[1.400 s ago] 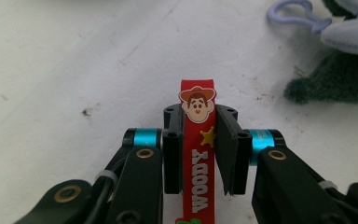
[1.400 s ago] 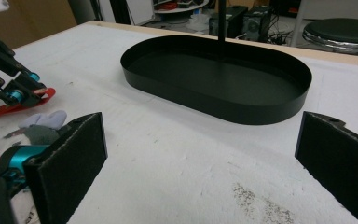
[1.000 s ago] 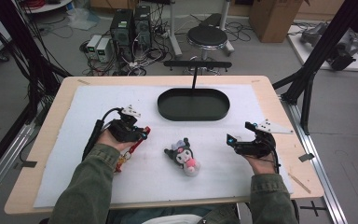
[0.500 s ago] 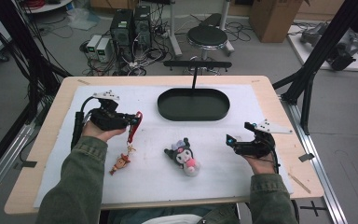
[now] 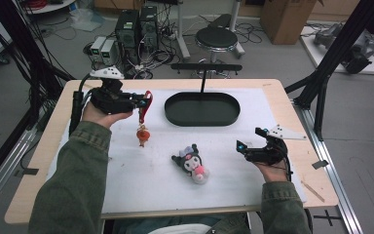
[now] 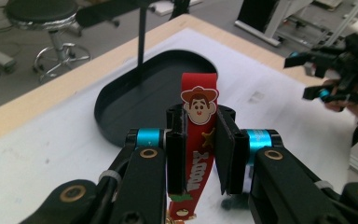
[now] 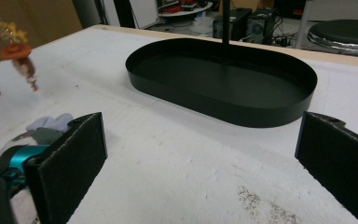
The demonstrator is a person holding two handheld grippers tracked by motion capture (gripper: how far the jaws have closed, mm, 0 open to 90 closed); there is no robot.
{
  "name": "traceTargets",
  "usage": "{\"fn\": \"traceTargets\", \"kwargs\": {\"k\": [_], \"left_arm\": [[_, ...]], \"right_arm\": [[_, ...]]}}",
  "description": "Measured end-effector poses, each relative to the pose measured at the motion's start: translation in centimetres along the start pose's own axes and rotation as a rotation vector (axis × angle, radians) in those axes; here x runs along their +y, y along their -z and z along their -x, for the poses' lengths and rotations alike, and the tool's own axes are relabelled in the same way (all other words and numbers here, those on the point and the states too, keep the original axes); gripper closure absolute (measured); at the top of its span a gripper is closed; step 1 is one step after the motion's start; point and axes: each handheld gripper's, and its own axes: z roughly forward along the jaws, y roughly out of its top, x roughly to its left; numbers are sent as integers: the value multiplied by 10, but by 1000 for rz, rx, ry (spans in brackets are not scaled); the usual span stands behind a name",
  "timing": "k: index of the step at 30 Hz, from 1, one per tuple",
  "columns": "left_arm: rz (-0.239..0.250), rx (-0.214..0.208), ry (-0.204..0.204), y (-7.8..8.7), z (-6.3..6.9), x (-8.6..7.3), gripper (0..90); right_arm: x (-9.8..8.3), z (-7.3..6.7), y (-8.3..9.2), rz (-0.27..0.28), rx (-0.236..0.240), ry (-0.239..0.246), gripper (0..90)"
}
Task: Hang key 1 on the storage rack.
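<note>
the black oval tray (image 5: pixel 202 108) lies ahead of both your grippers. your left gripper (image 5: pixel 140 101) is clamped on the red strap (image 6: pixel 196 140), its charm (image 5: pixel 142 134) dangling below, clear of the mat. your right gripper (image 5: pixel 246 144) stands wide, the plush toy (image 5: pixel 193 163) just beside it.

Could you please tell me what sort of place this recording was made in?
Probably a robotics lab: computer towers with tangled cables on the floor, black frame struts around the table, and a stool.
</note>
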Motion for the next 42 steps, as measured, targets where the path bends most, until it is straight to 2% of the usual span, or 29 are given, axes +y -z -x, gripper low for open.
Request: {"fn": "traceTargets", "kwargs": {"k": [1,2,3,6,7,12,13,16,21,32,34,35,40,42], "left_arm": [[-16,4,-16,-4,-1,9,756],[-16,4,-16,-4,-1,9,756],[-17,3,-14,-8,-4,18,756],[-7,7,-16,-10,-6,25,756],[27,19,1,-12,-7,33,756],[72,23,29,-15,-8,47,756],[73,14,31,-18,-10,53,756],[73,16,30,-20,-12,58,756],[56,31,35,-33,-26,74,756],[57,39,36,-51,-34,95,755],[50,30,34,-57,-38,99,756],[56,10,33,-61,-39,101,755],[71,3,33,-70,-40,105,755],[66,15,37,-76,-39,108,755]], "right_arm": [[0,0,0,-1,4,-6,10],[0,0,0,0,7,-7,10],[0,0,0,1,7,-6,10],[0,0,1,3,8,-9,10],[0,1,1,4,5,-14,10],[0,2,2,17,-2,-17,10],[0,3,3,22,-2,-17,10],[0,3,3,20,-6,-19,10],[-1,3,2,17,-4,-26,10],[-2,8,3,27,-9,-33,10],[-2,9,4,26,-9,-39,10],[-2,10,4,25,-12,-45,10],[-2,10,4,28,-12,-43,10],[-2,10,3,23,-11,-46,10]]}}
